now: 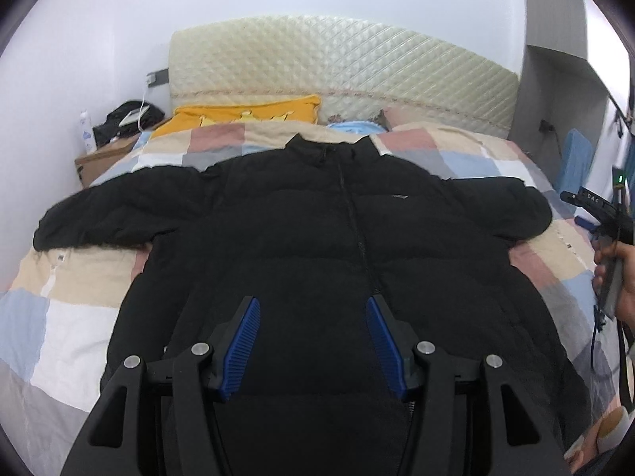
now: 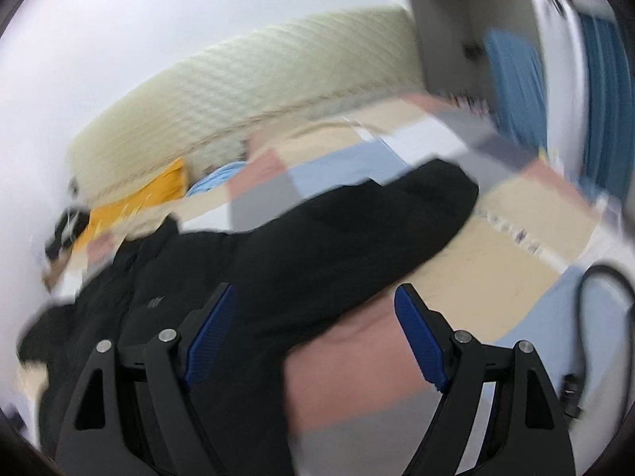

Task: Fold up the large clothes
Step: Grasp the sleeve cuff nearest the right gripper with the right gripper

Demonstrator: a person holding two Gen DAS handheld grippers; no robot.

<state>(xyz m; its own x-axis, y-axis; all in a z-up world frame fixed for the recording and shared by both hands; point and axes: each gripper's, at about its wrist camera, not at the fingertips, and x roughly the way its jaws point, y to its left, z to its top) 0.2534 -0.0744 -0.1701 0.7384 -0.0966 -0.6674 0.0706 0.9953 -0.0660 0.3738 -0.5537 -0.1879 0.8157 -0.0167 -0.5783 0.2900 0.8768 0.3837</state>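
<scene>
A black puffer jacket (image 1: 317, 230) lies face up and spread flat on the bed, collar toward the headboard, both sleeves stretched sideways. My left gripper (image 1: 313, 303) is open above the jacket's lower front, near the zipper, holding nothing. My right gripper (image 2: 313, 291) is open above the jacket's right side, near the armpit below the right sleeve (image 2: 381, 218); its view is motion-blurred. The right gripper also shows at the right edge of the left wrist view (image 1: 595, 208), held in a hand.
The bed has a patchwork quilt (image 1: 71, 289) and a cream quilted headboard (image 1: 337, 67). A yellow pillow (image 1: 246, 113) and a light blue item (image 1: 353, 127) lie by the headboard. A bedside box with a bottle (image 1: 85, 131) stands at the left. Blue curtain (image 2: 603, 99) at the right.
</scene>
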